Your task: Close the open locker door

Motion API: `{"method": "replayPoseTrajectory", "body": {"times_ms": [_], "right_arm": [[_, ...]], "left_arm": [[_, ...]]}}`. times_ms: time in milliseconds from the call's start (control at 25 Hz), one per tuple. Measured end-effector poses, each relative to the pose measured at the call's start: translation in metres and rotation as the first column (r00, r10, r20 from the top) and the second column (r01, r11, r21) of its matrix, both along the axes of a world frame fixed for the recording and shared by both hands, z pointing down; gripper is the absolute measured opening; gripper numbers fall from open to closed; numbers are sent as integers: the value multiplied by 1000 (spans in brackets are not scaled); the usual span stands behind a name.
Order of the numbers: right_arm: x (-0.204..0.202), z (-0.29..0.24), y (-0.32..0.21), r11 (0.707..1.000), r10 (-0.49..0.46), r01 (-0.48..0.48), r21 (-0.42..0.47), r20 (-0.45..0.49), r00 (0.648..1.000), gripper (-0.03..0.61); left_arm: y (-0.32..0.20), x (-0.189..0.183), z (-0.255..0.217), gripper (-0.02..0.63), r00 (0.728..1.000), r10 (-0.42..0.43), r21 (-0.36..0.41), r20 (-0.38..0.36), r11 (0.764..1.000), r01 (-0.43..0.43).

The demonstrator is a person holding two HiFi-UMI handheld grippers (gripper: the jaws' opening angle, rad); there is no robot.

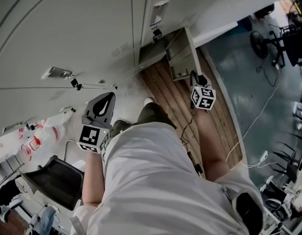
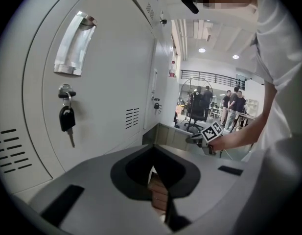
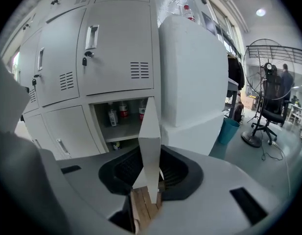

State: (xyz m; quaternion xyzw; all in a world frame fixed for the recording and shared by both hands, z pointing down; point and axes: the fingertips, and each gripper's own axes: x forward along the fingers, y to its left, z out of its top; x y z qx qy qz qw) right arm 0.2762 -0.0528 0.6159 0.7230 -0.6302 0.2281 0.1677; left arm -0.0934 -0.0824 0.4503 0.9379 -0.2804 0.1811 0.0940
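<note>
The open locker door (image 1: 181, 58) juts out from the grey locker wall, low down. In the right gripper view its white edge (image 3: 150, 141) stands upright straight ahead, in front of the open compartment (image 3: 122, 119) with bottles on a shelf. My right gripper (image 3: 150, 192) has that edge between its jaws; a sliver of wooden floor shows beside the edge, so the pads do not seem to press. In the head view the right gripper (image 1: 196, 78) is at the door's outer end. My left gripper (image 1: 110, 98) hangs shut and empty beside a closed locker door (image 2: 102, 97).
A key (image 2: 66, 120) hangs in the lock of the closed door near the left gripper. A black office chair (image 1: 55, 180) stands behind me at the left. A white cable (image 1: 261, 116) runs over the floor at the right. A teal bin (image 3: 229, 130) and a standing fan (image 3: 268, 67) stand beyond the lockers.
</note>
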Motion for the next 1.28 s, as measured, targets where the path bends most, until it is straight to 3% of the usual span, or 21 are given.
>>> {"method": "replayPoseTrajectory", "body": {"times_ms": [680, 1280], "right_arm": [[-91, -3, -26, 993, -118, 117, 18, 38, 992, 145], [-143, -4, -65, 969, -245, 244, 27, 40, 969, 159]], "left_arm": [[15, -65, 2, 3, 997, -79, -2, -9, 997, 79], [14, -85, 4, 2, 987, -163, -7, -2, 987, 163]]}}
